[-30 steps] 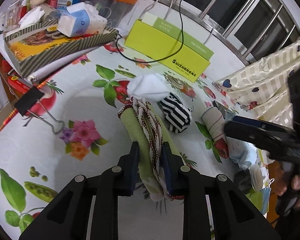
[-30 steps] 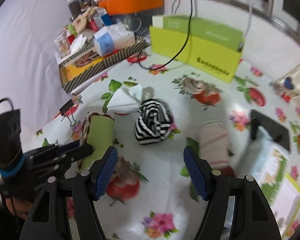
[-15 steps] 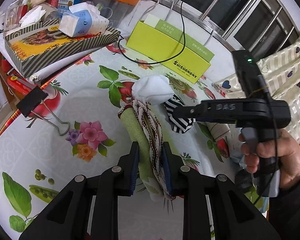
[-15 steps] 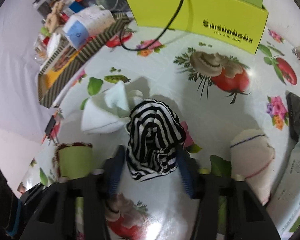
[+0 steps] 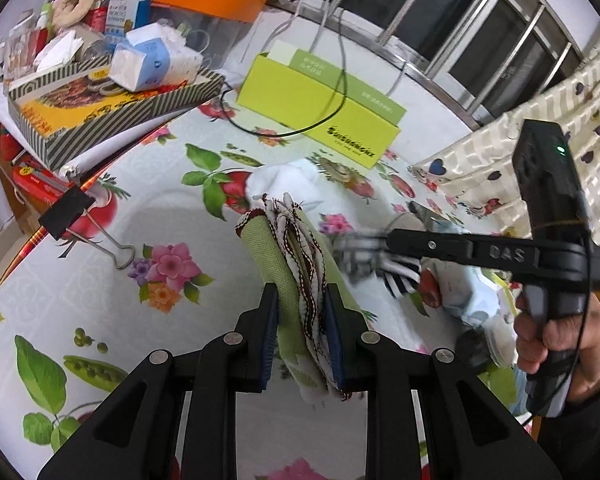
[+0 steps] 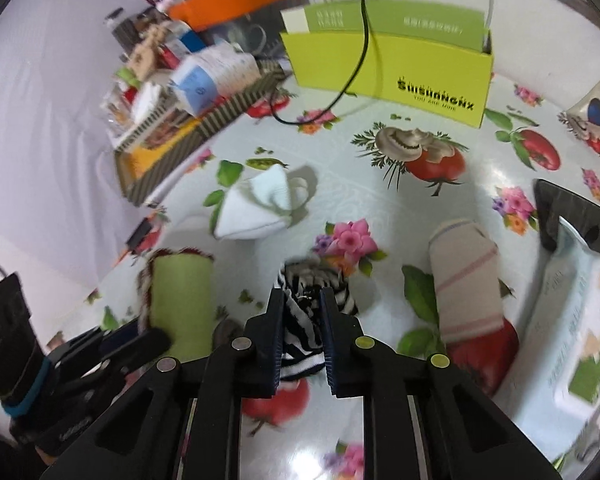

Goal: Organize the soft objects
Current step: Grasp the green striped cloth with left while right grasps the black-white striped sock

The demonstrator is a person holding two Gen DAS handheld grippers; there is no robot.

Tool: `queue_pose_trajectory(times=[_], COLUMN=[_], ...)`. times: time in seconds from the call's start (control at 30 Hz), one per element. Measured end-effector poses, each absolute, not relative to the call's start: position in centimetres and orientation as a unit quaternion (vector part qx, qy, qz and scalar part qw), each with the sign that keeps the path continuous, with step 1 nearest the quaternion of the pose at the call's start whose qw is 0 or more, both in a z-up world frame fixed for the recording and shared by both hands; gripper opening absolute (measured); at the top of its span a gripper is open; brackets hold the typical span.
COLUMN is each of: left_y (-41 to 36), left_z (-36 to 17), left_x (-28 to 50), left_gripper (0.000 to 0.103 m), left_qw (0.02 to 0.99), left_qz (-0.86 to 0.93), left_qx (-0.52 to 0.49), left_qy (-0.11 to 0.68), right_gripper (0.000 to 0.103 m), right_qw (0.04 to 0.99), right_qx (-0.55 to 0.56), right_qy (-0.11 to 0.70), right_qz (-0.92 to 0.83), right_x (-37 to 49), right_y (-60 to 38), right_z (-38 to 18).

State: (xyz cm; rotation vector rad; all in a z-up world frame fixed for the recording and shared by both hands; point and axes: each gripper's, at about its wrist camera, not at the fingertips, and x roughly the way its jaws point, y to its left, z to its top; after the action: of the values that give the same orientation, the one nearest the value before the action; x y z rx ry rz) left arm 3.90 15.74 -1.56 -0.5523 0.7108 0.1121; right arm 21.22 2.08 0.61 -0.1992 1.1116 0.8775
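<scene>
Your left gripper point(image 5: 300, 332) is clenched on the green folded cloth point(image 5: 287, 280), its brown-and-white trim squeezed between the pads, cloth lifted above the floral tablecloth point(image 5: 99, 280). Your right gripper point(image 6: 302, 332) is clamped on the black-and-white striped sock point(image 6: 312, 312), low over the tablecloth; whether the sock touches it, cannot tell. Left view shows that sock only as a blur at the right gripper's tip, plus your right hand point(image 5: 560, 344) on the handle. Right view shows what left hides: the white sock point(image 6: 259, 204) in full, well behind the striped one, and the beige striped sock point(image 6: 464, 276) lying to its right beside a wipes pack point(image 6: 572, 320). Left view alone shows the binder clip point(image 5: 83, 216) clearly. Both show the yellow-green box point(image 6: 388, 60) at the back
</scene>
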Motion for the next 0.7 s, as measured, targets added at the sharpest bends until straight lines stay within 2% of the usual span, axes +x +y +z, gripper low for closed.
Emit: queue_pose_trajectory(times=[0.03, 0.1, 0.27, 0.3, 0.33, 0.4, 0.63, 0.7], left_y=[15.4, 14.8, 13.6, 13.6, 13.5, 13.6, 14.3, 14.4], left_z=[-1.3, -0.8, 0.3, 0.4, 0.6, 0.7, 0.4, 0.2], left_x=[3.8, 3.6, 2.9, 2.7, 2.5, 2.3, 1.9, 1.9], left_gripper=[0.023, 0.023, 0.023, 0.023, 0.023, 0.023, 0.023, 0.023], left_qw=[0.900, 0.903, 0.908, 0.909, 0.910, 0.910, 0.907, 0.906], left_qz=[0.052, 0.047, 0.044, 0.045, 0.046, 0.050, 0.063, 0.064], left_qx=[-0.264, -0.259, -0.249, -0.247, -0.246, -0.246, -0.247, -0.246], left_qy=[0.342, 0.340, 0.333, 0.332, 0.331, 0.330, 0.334, 0.337], right_gripper=[0.011, 0.010, 0.010, 0.014, 0.035, 0.067, 0.067, 0.064], right_qw=[0.756, 0.759, 0.760, 0.757, 0.750, 0.746, 0.729, 0.726], right_qx=[-0.089, -0.085, -0.122, -0.125, -0.127, -0.141, -0.183, -0.193], right_qy=[0.505, 0.497, 0.494, 0.496, 0.502, 0.504, 0.529, 0.539], right_qz=[0.406, 0.412, 0.405, 0.407, 0.413, 0.412, 0.395, 0.380], right_x=[20.7, 19.7, 17.8, 17.6, 17.3, 16.9, 17.5, 17.8], right_y=[1.7, 0.9, 0.0, 0.0, 0.1, 0.4, 2.3, 2.7], right_z=[0.9, 1.5, 1.2, 1.0, 0.7, 0.0, -3.5, -4.6])
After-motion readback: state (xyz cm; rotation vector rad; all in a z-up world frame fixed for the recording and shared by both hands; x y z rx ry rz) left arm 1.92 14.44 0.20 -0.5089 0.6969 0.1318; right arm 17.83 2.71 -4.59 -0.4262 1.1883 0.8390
